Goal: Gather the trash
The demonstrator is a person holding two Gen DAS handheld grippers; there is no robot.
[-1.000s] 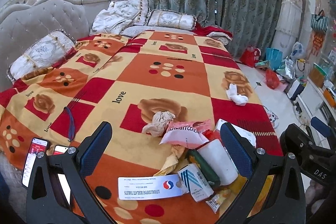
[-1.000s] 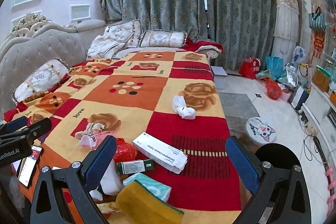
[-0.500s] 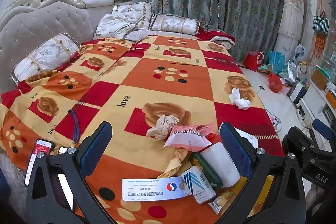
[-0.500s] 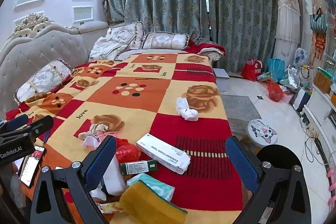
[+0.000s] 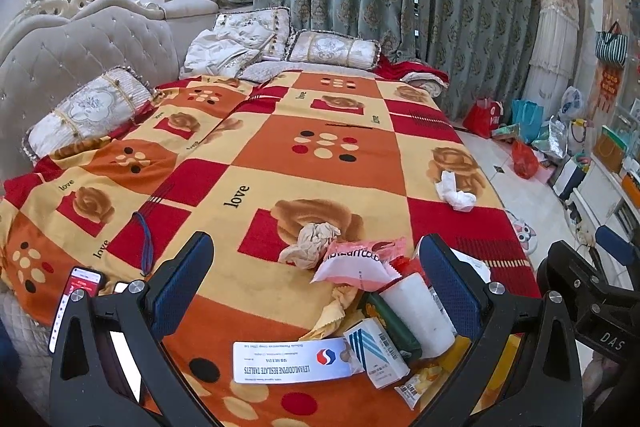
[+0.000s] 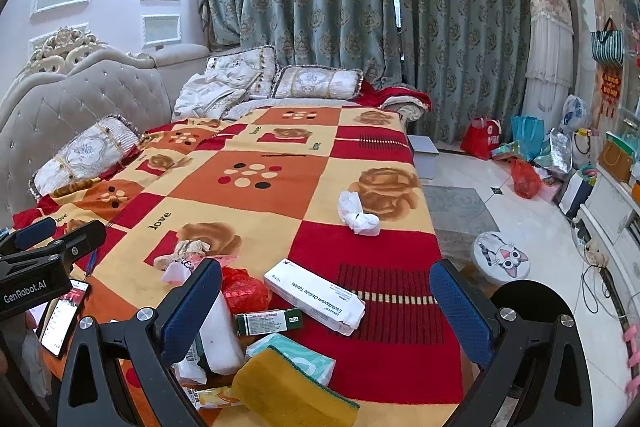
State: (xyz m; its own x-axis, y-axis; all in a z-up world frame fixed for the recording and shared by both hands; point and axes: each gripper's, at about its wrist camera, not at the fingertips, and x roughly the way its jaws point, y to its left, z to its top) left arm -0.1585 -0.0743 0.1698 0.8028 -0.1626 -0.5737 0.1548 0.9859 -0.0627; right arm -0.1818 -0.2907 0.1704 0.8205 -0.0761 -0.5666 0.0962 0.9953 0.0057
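Trash lies heaped on the near end of a bed blanket (image 5: 280, 155). The heap holds a crumpled beige paper (image 5: 312, 243), a pink wrapper (image 5: 356, 261), a white roll (image 5: 416, 311), a flat tablet box (image 5: 292, 361) and a small striped carton (image 5: 376, 351). My left gripper (image 5: 316, 287) hangs open above the heap, empty. A long white medicine box (image 6: 314, 297), a green box (image 6: 268, 323), a red bag (image 6: 244, 291), a tissue pack (image 6: 296, 355) and a yellow sponge (image 6: 292, 393) show in the right wrist view. My right gripper (image 6: 328, 307) is open and empty over them. A white tissue wad (image 6: 358, 215) lies apart, further up.
Two phones (image 5: 74, 303) rest at the blanket's left corner beside a blue cord (image 5: 146, 243). Pillows (image 5: 88, 111) line the padded headboard. To the right, the floor holds a cat stool (image 6: 502, 259), a black bin (image 6: 528, 303) and several bags (image 6: 524, 179) by the curtain.
Both grippers have drawn back and risen slightly, so the bed looks a little further away. Nothing was taken hold of, and the trash has not moved.
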